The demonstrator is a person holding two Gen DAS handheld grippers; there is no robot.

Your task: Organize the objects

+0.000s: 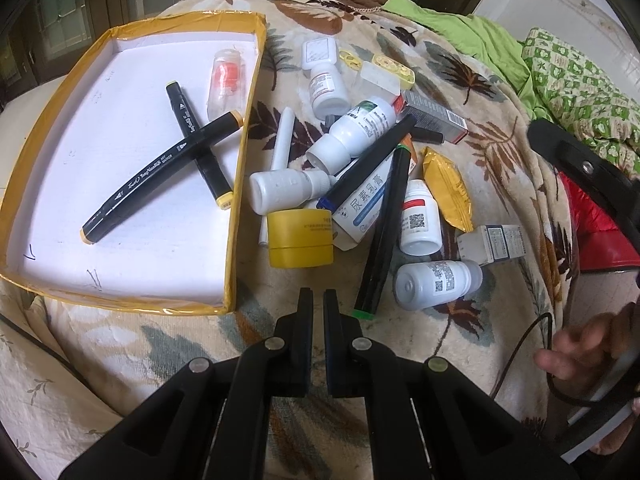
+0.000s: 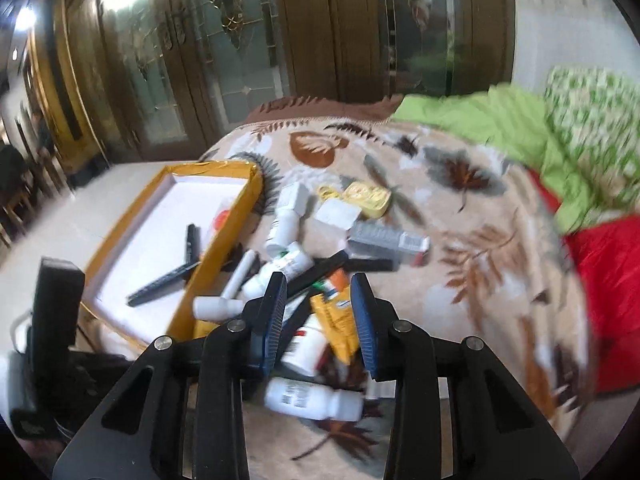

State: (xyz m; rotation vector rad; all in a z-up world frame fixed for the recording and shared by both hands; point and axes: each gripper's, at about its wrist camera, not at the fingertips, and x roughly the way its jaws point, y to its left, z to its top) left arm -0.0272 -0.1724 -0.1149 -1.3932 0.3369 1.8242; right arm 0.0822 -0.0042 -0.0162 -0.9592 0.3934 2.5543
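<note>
left wrist: two crossed markers (image 1: 172,160) in tray (image 1: 40,160)

Left tongs (image 1: 319,300) shut, empty, angled steeply down. Right tongs (image 2: 320,320) partly open, empty, tilted down.

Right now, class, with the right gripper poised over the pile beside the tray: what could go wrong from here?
1. The black markers lie crossed over the white bottles, so lifting one may drag or roll others.
2. The right gripper straddles both the yellow sachet and a bottle, so it might pinch two things.
3. The bottle lying on its side could roll off the blanket.
</note>
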